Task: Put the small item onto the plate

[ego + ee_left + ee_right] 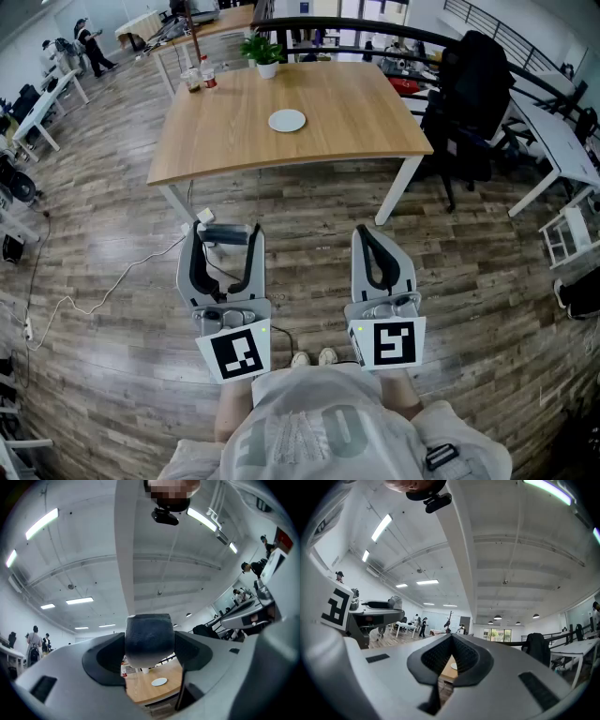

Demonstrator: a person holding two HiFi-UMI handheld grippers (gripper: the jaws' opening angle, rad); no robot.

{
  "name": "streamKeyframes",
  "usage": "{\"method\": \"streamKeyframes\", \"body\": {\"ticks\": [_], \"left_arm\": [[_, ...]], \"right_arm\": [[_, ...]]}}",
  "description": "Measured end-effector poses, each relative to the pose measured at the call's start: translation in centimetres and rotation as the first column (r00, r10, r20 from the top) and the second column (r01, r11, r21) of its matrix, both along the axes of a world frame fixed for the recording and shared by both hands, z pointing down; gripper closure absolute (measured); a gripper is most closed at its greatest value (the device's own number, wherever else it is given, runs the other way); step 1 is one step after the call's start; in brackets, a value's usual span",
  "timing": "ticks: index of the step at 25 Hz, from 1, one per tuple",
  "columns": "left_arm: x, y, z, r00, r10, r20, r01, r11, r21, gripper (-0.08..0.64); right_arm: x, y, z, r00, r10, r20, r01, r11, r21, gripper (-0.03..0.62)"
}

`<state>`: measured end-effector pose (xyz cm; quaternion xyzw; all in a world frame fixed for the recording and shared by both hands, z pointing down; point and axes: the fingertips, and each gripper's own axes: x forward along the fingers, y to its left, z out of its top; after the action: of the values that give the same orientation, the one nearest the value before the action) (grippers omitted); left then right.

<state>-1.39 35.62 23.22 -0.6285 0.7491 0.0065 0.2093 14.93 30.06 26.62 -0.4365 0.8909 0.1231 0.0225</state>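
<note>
Left gripper (226,232), jaws wide, clasps the small dark item (150,639); right gripper (370,234) closed, empty. Seemingly mid-carry: next, reach the plate (287,120) at the table's (366,136) middle.

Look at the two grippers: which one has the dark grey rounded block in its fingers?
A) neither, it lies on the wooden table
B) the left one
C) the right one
B: the dark grey rounded block sits pinched between the fingers of the left gripper, while the right gripper is shut on nothing.
</note>
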Motion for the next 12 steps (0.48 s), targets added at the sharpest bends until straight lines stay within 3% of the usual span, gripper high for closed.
{"method": "streamKeyframes", "body": {"ticks": [12], "left_arm": [[-0.3, 0.2, -1.6, 0.998, 0.046, 0.043, -0.049, 0.997, 0.058, 0.245]], "right_arm": [[0.7, 0.7, -1.0, 0.997, 0.073, 0.030, -0.074, 0.997, 0.038, 0.575]]}}
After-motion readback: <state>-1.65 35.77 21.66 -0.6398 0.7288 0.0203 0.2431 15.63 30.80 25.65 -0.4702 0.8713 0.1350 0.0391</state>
